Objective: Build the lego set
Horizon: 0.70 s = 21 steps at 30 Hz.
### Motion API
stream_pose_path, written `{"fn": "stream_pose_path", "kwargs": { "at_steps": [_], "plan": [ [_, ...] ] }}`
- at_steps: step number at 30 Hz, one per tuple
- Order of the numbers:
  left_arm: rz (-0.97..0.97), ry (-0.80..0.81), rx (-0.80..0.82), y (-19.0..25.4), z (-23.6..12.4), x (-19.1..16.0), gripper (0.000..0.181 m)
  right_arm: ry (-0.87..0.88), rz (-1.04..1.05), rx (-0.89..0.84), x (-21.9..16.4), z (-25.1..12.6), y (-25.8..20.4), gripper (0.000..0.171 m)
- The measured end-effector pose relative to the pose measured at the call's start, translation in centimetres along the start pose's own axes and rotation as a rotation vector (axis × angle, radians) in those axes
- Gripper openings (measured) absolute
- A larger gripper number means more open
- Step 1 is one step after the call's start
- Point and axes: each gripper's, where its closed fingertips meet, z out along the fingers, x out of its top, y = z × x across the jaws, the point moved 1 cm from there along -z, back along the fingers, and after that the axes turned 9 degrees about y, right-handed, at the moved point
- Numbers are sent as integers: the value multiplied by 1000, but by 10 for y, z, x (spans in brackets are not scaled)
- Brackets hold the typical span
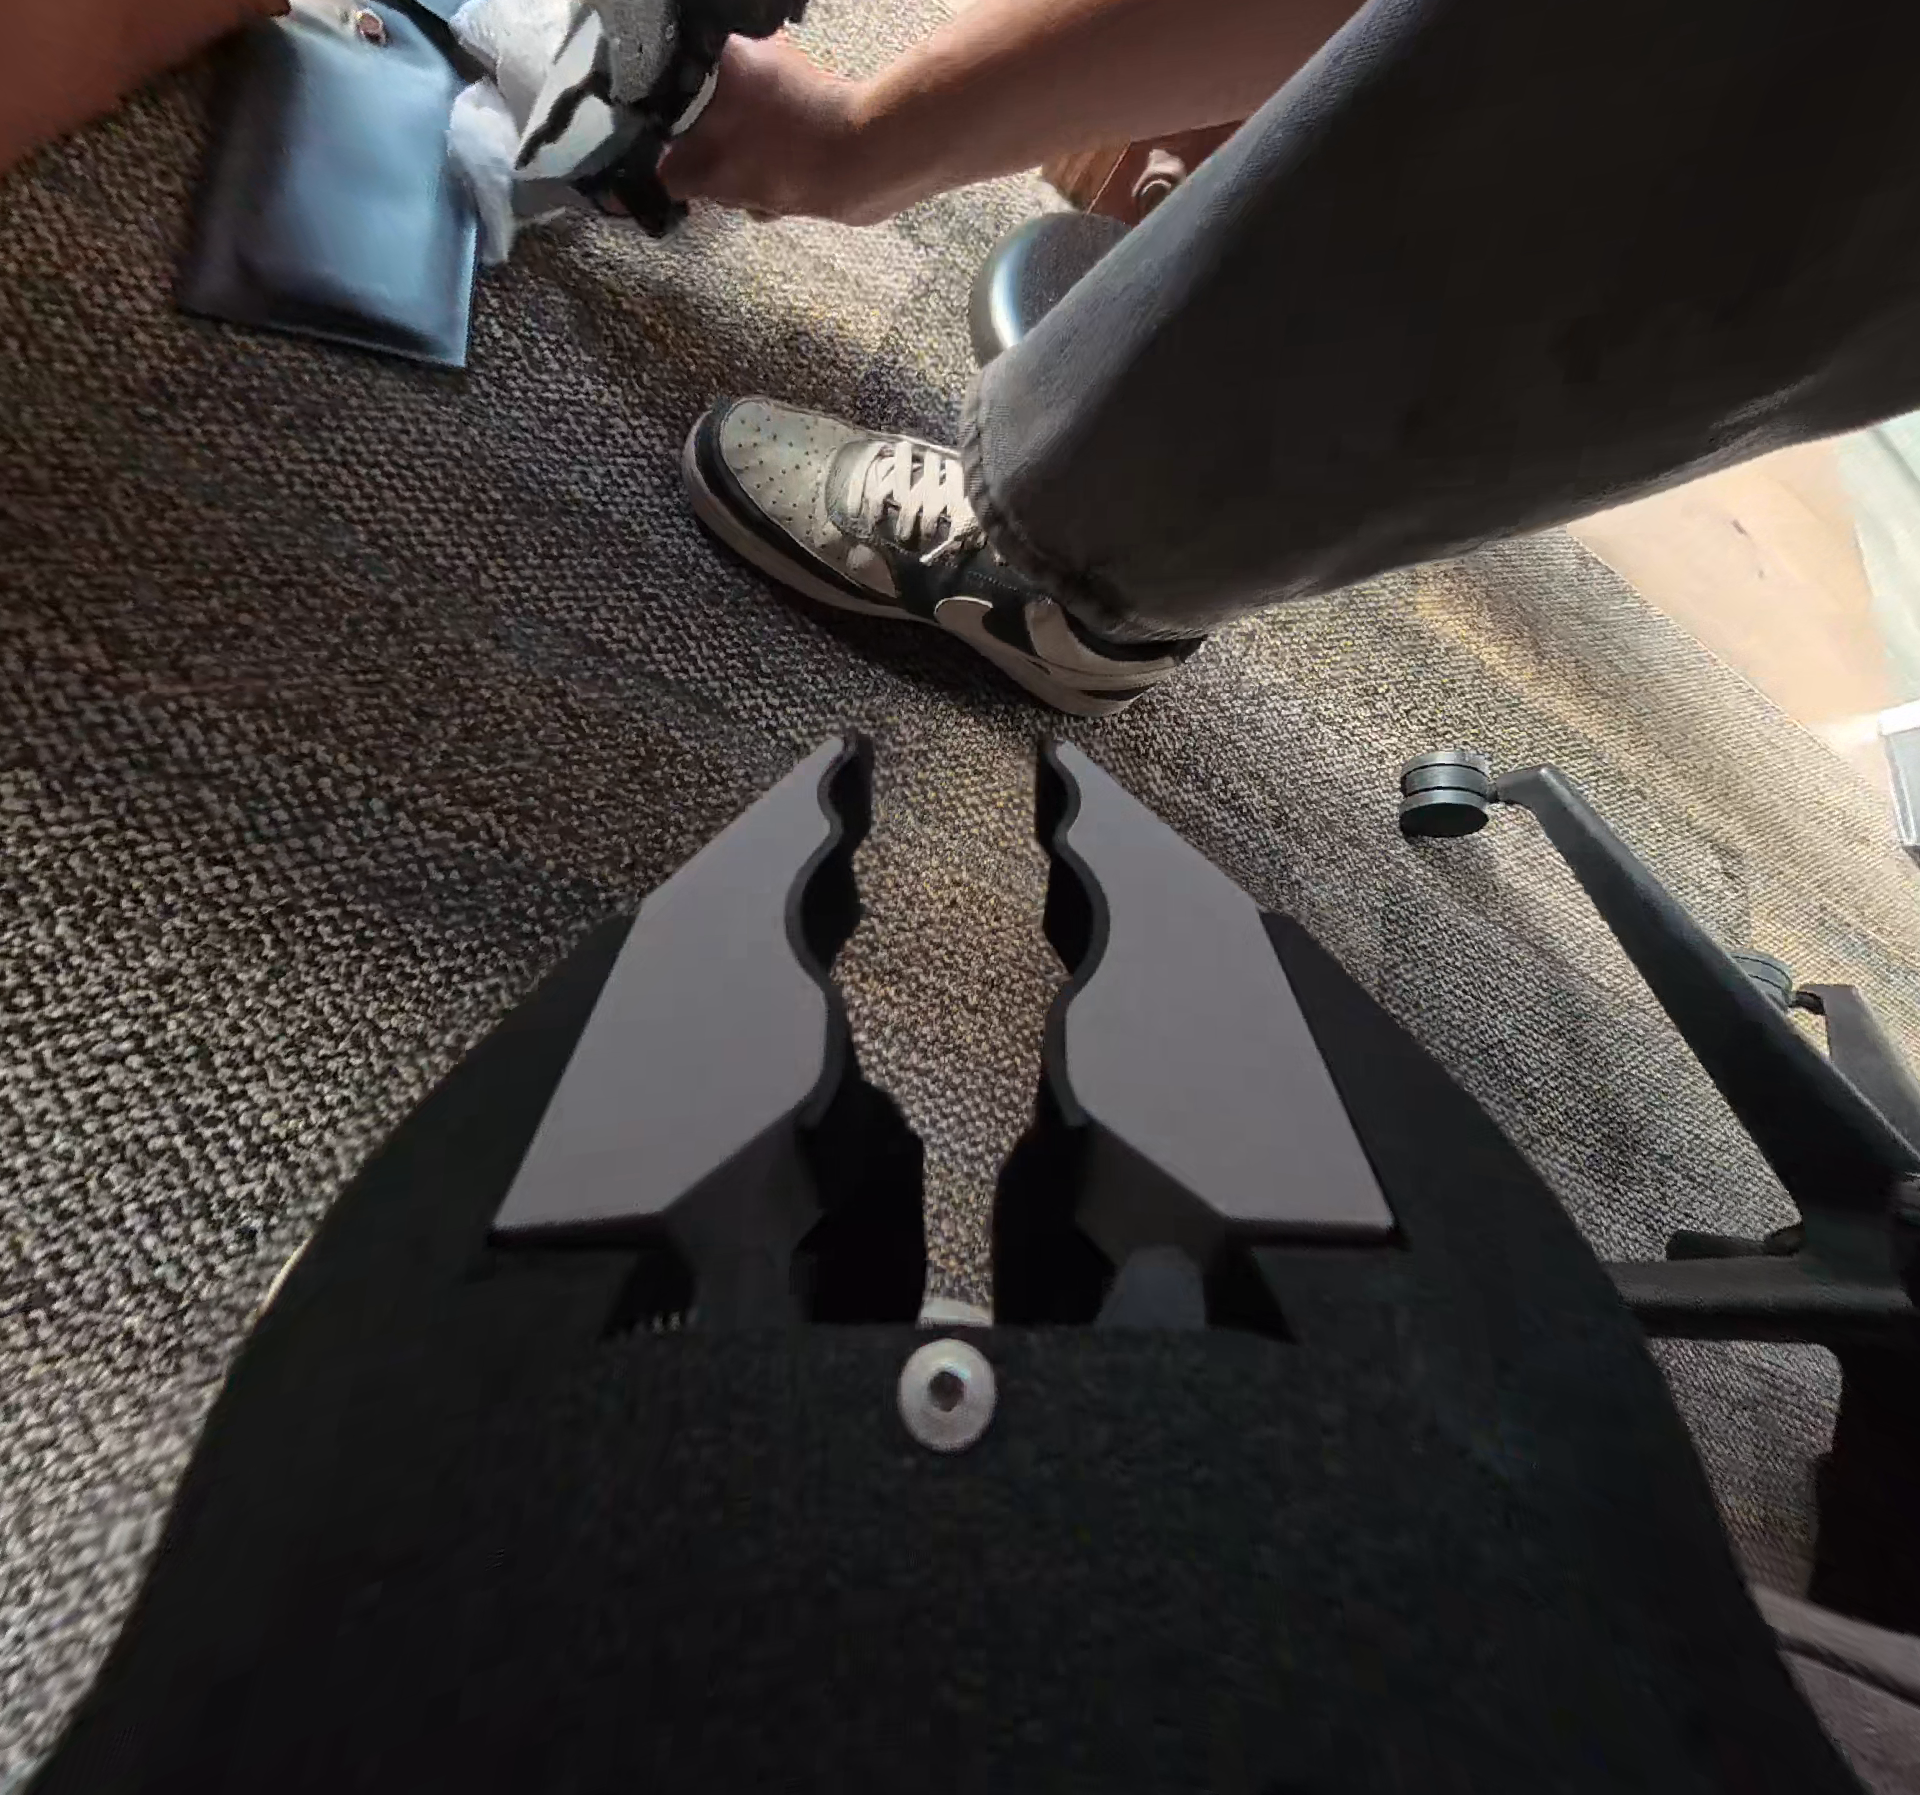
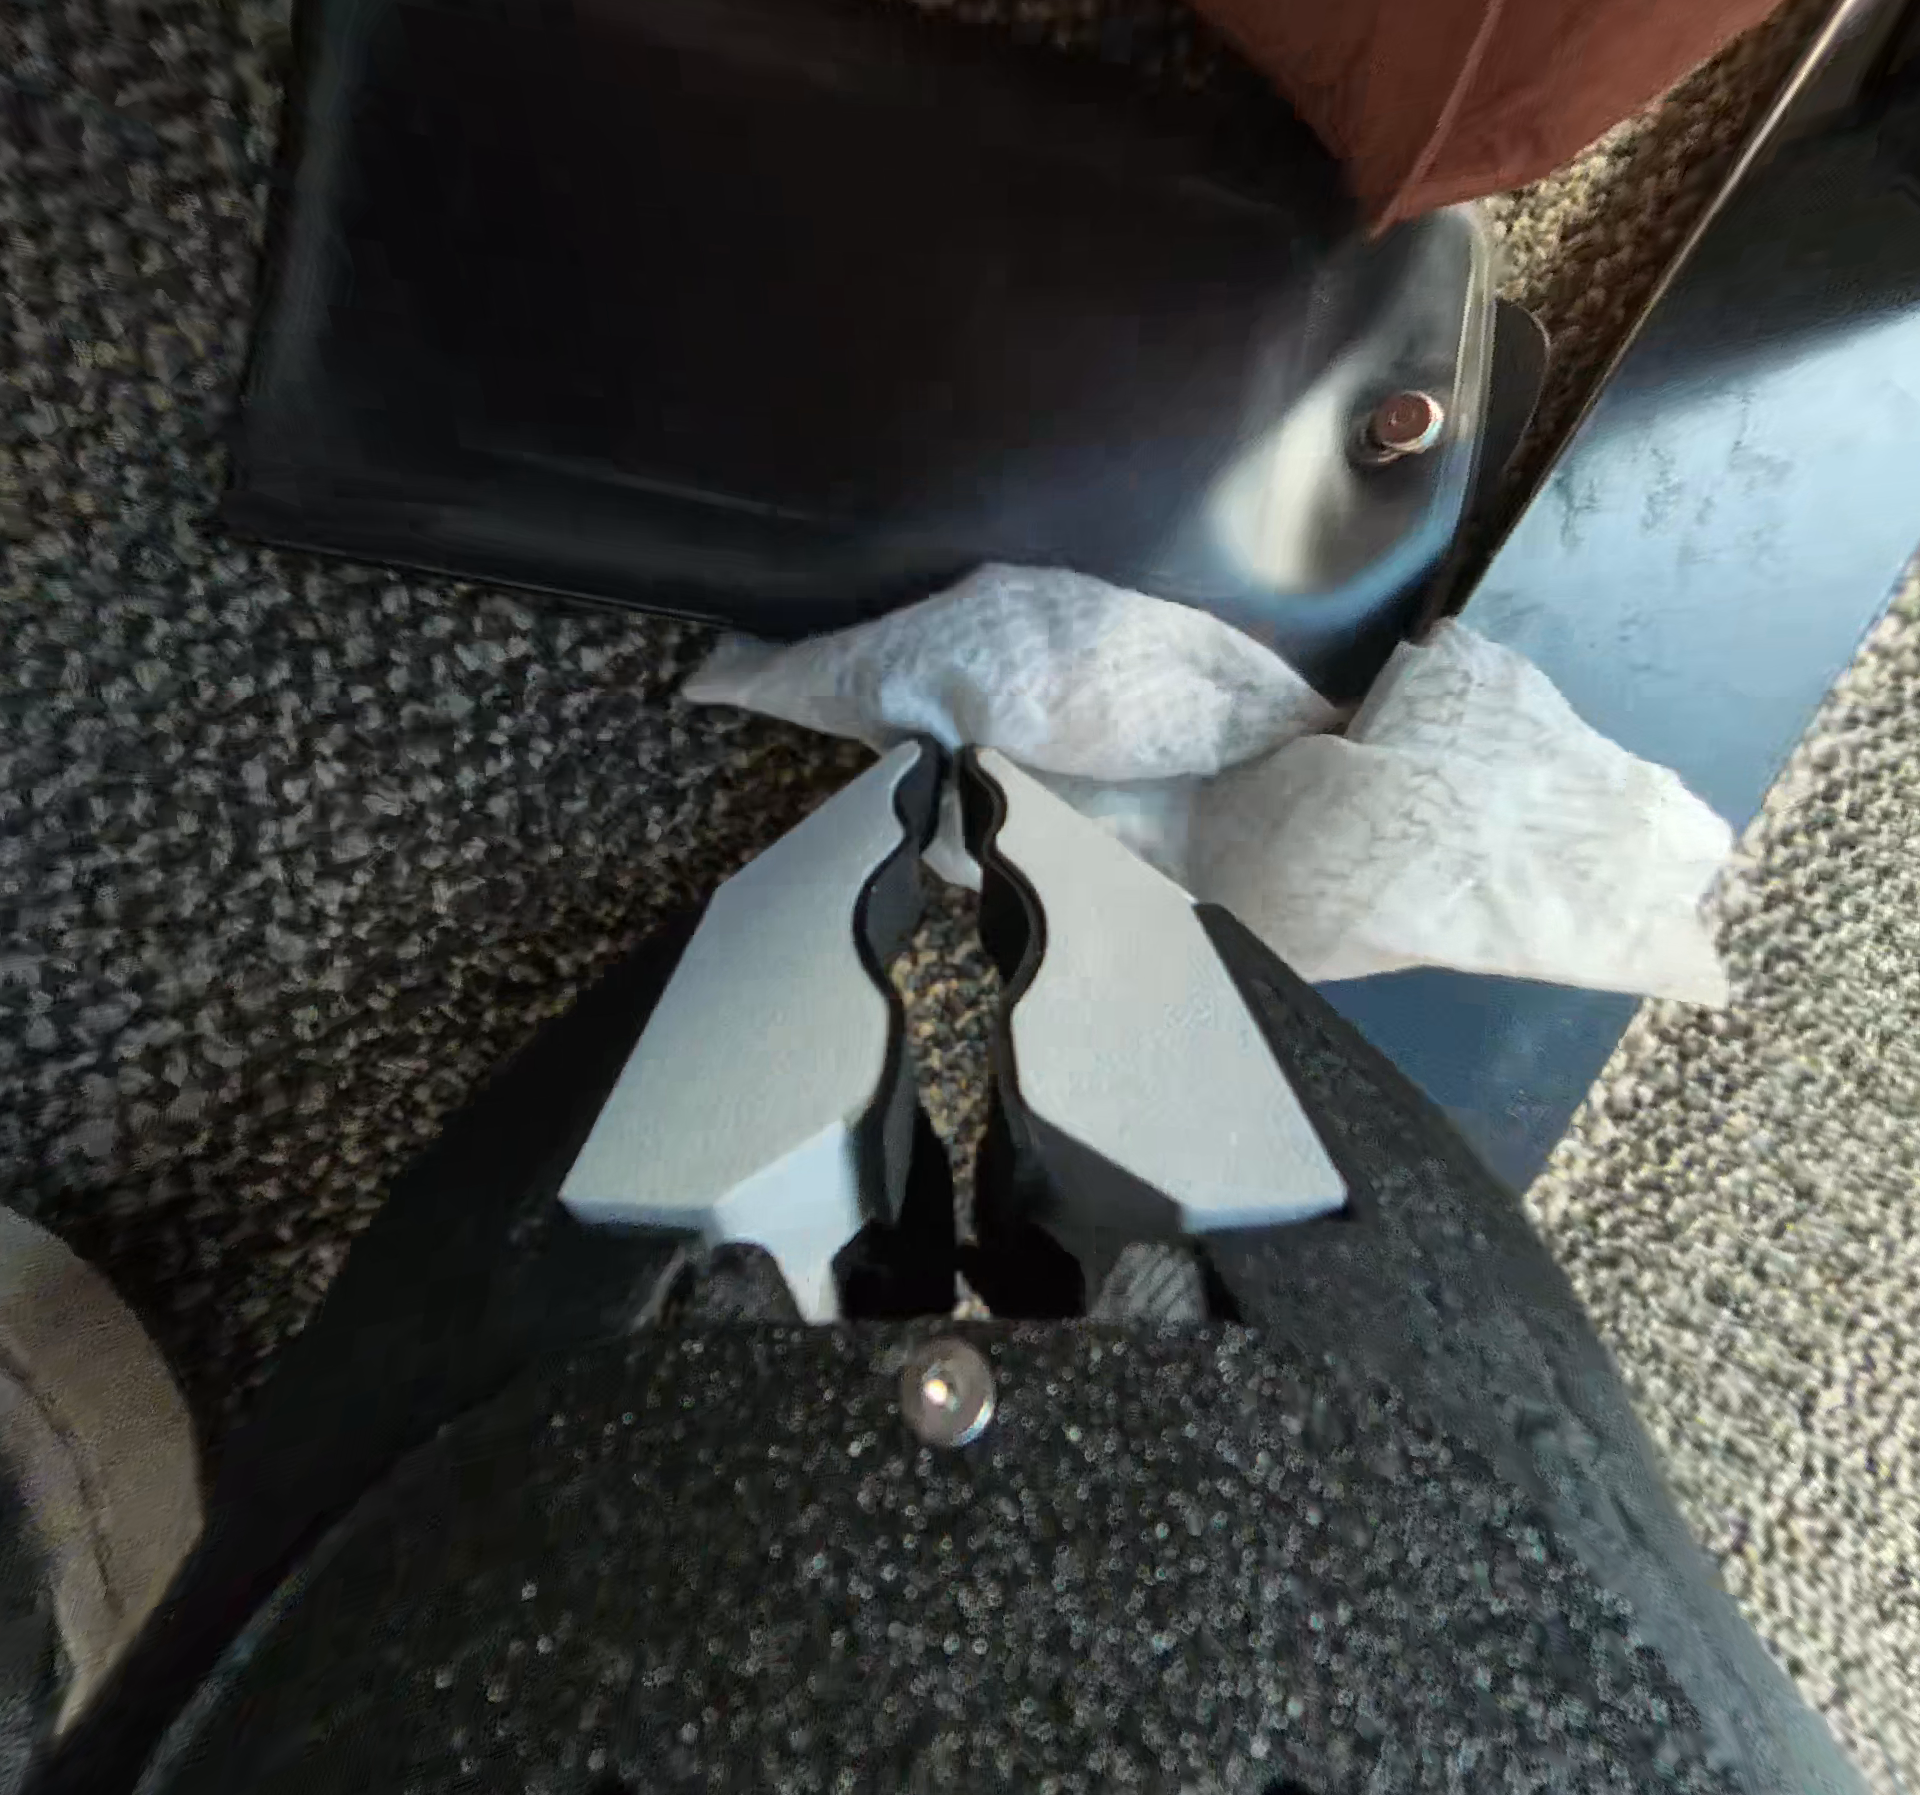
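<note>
- Low over the carpet (image 1: 312,706), centre of the left wrist view: left gripper (image 1: 951,769), fingers parted, holding nothing.
- Upper left of that view: right gripper (image 1: 623,83) in a hand (image 1: 769,135), down at a white paper towel (image 1: 499,83) beside a dark flat pouch (image 1: 332,218).
- Right wrist view, centre: fingers (image 2: 810,914) pinched on the towel's edge.
- Lego set: not visible in either view.
- Judgement: clearing up, not building; next move must bring the bricks into view.
- Obstacles: shoe (image 1: 894,540), chair base (image 1: 1621,914).
</note>
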Motion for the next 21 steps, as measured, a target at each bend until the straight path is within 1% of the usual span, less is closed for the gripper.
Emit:
{"fn": "stream_pose_path", "kwargs": {
  "at_steps": [1,2,3,4,10,12,13,15,16,19,20,21],
  "plan": [
    [-1,-5,-17,2,5,4,29,0,22,-15,1,-1,4,1],
    [6,-14,-29,3,8,5,29,-14,17,-4,1,-5,6,0],
    [18,-25,-36,4,11,6,28,11,-2,-6,7,-14,12,0],
    [31,-36,-41,6,13,5,28,78,-7,-24,19,-28,23,0],
    [17,-28,-66,22,15,2,25,350,-30,-207,76,-136,120,0],
    [48,-38,-52,24,17,0,25,422,-17,-241,90,-162,138,1],
    [64,-45,-47,26,17,-1,25,437,-11,-238,94,-169,141,1],
    [83,-56,-42,29,17,-5,25,438,-25,-241,93,-173,143,1],
    [79,-65,-43,29,16,-8,25,427,-20,-227,90,-168,140,1],
    [44,-82,-34,27,14,-15,25,368,16,-164,73,-141,119,1],
    [30,-88,-27,25,13,-18,25,301,46,-127,61,-125,110,1],
    [16,-93,-21,23,12,-19,25,198,94,-90,43,-107,100,1]
  ]
}}
